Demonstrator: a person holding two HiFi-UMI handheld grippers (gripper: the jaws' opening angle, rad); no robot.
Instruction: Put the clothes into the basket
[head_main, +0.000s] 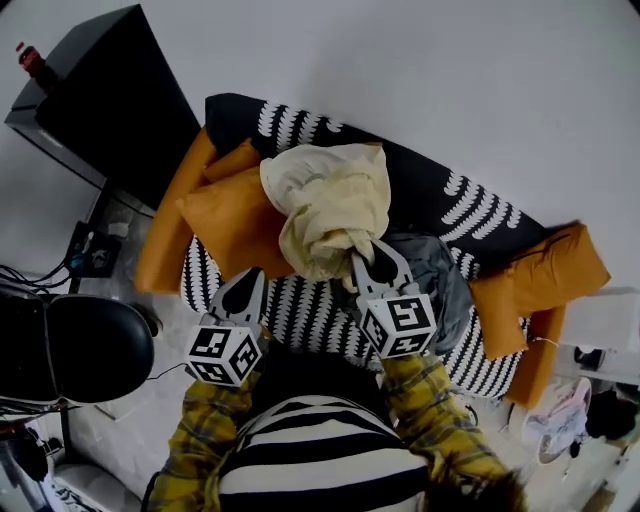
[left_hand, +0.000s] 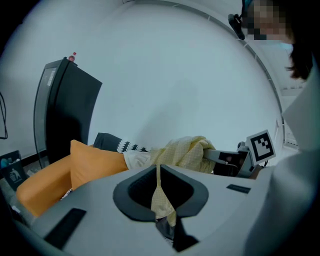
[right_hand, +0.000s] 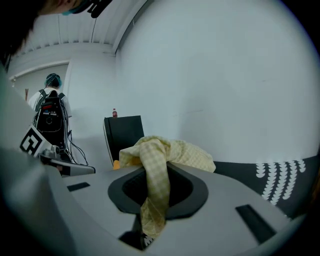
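A pale yellow checked garment (head_main: 330, 205) hangs bunched above the black-and-white patterned sofa (head_main: 470, 205). My right gripper (head_main: 368, 252) is shut on its lower end, and in the right gripper view a thick fold (right_hand: 175, 152) runs down between the jaws (right_hand: 152, 172). My left gripper (head_main: 243, 285) sits lower and to the left, shut on a thin strip of the same garment (left_hand: 185, 152) that passes between its jaws (left_hand: 159, 172). A grey garment (head_main: 440, 275) lies on the sofa seat beside the right gripper. No basket shows in any view.
Orange cushions (head_main: 225, 215) lie at the sofa's left end, another (head_main: 540, 275) at its right. A black cabinet (head_main: 110, 100) stands at the far left, a black chair (head_main: 90, 345) near my left side. A person with a backpack (right_hand: 50, 107) stands in the background.
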